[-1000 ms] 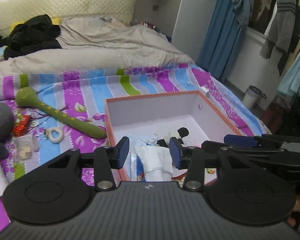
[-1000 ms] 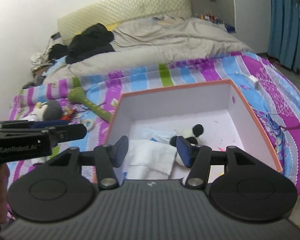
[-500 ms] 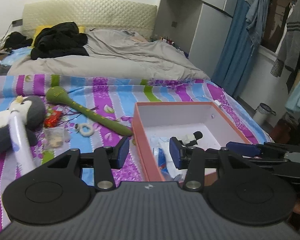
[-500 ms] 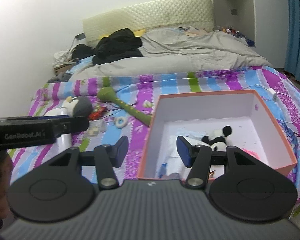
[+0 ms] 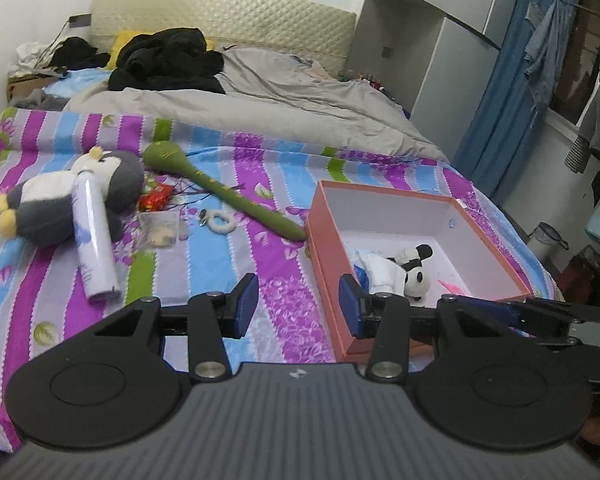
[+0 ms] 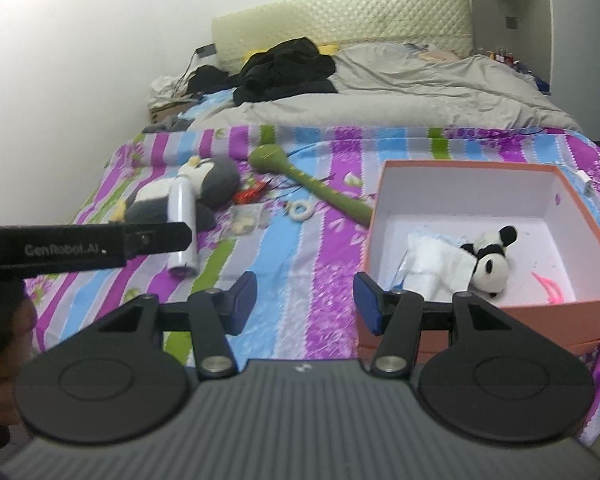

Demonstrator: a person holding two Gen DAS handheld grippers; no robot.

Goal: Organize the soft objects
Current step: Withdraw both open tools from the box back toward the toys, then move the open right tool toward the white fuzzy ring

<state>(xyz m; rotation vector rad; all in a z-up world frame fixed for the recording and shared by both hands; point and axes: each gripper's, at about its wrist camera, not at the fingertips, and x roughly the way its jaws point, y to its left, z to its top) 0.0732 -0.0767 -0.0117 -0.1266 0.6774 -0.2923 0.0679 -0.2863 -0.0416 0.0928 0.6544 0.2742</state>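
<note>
An orange box (image 5: 327, 248) with a white inside sits on the striped bedspread and holds a small panda plush (image 5: 413, 268) and a white cloth (image 5: 380, 270); the box also shows in the right wrist view (image 6: 588, 216) with the panda (image 6: 489, 260). A grey penguin plush (image 5: 60, 196) lies at the left (image 6: 216, 180), with a long green plush (image 5: 224, 192) between it and the box. My left gripper (image 5: 294, 306) is open and empty above the bedspread left of the box. My right gripper (image 6: 305, 306) is open and empty by the box's near left corner.
A white bottle (image 5: 94, 232) lies against the penguin. A red wrapper (image 5: 156, 200), a clear packet (image 5: 160, 230) and a white ring (image 5: 222, 222) lie nearby. A grey duvet (image 5: 260, 108) and black clothes (image 5: 168, 60) cover the far bed. A bin (image 5: 548, 236) stands at the right.
Both grippers have pulled back and swung left, away from over the box. The penguin, bottle and green plush have come into fuller view. Both stay open.
</note>
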